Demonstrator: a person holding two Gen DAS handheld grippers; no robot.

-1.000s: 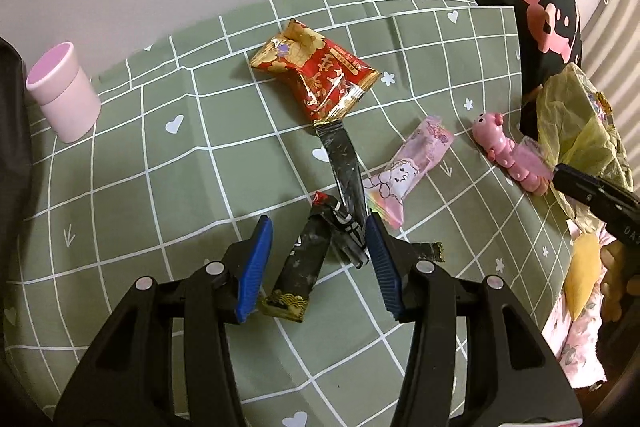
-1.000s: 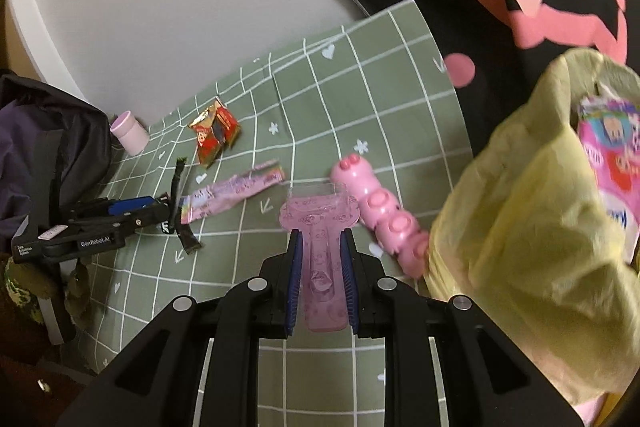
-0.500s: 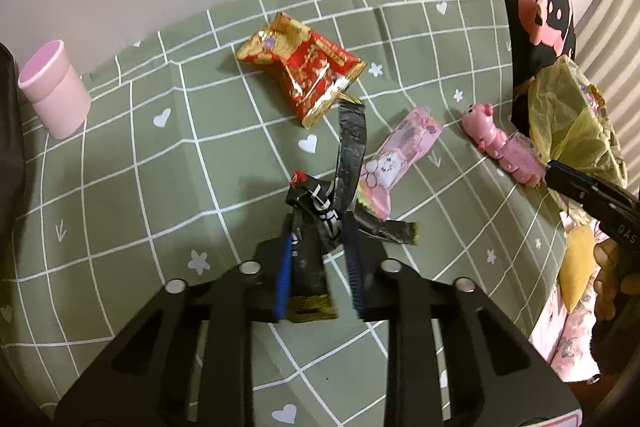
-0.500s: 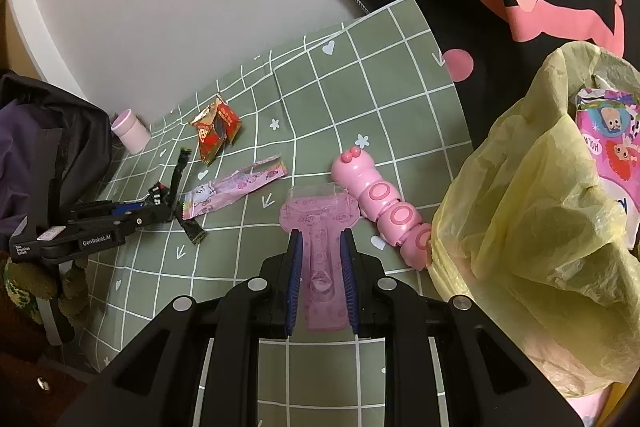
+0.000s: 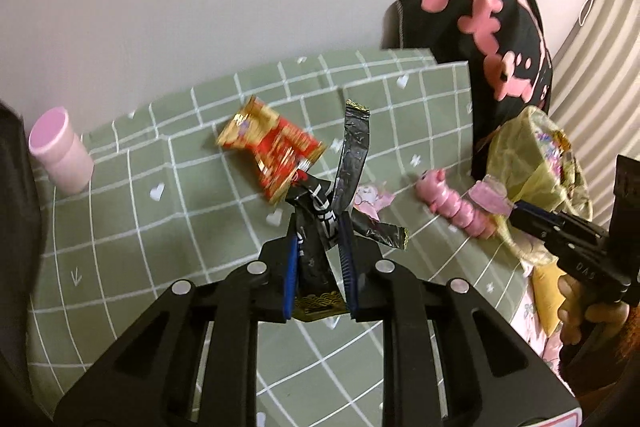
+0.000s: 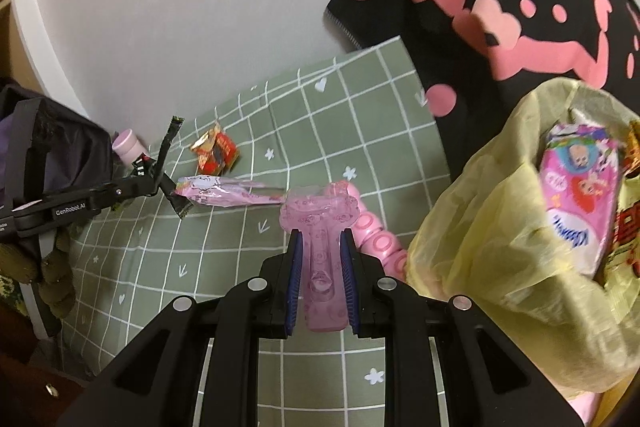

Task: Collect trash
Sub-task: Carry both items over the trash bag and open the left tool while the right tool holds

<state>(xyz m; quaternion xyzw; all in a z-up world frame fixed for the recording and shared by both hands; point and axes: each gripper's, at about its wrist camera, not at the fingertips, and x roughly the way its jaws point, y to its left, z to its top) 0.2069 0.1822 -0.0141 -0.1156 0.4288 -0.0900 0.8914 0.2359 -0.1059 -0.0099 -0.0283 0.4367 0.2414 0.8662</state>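
Left wrist view shows the left gripper [image 5: 318, 251] clamped, its jaws just closing, on light, limp black wrappers [image 5: 320, 227], probably slippery, tails flopping toward 12 o'clock, while the right gripper [image 6: 319, 259] pinches a soft pink wrapper [image 6: 320, 227].

Your two views are lit softly and evenly, somewhat dim, with a warm cast on the wall [image 5: 200, 7]. Shadows are faint; you see only a weak one under the red snack packet [image 5: 272, 151]. Both fisheye frames bend straight grid lines on the green cloth [image 6: 320, 131] and darken into black corners. Your left view is smeared by motion blur; the right view is sharper.
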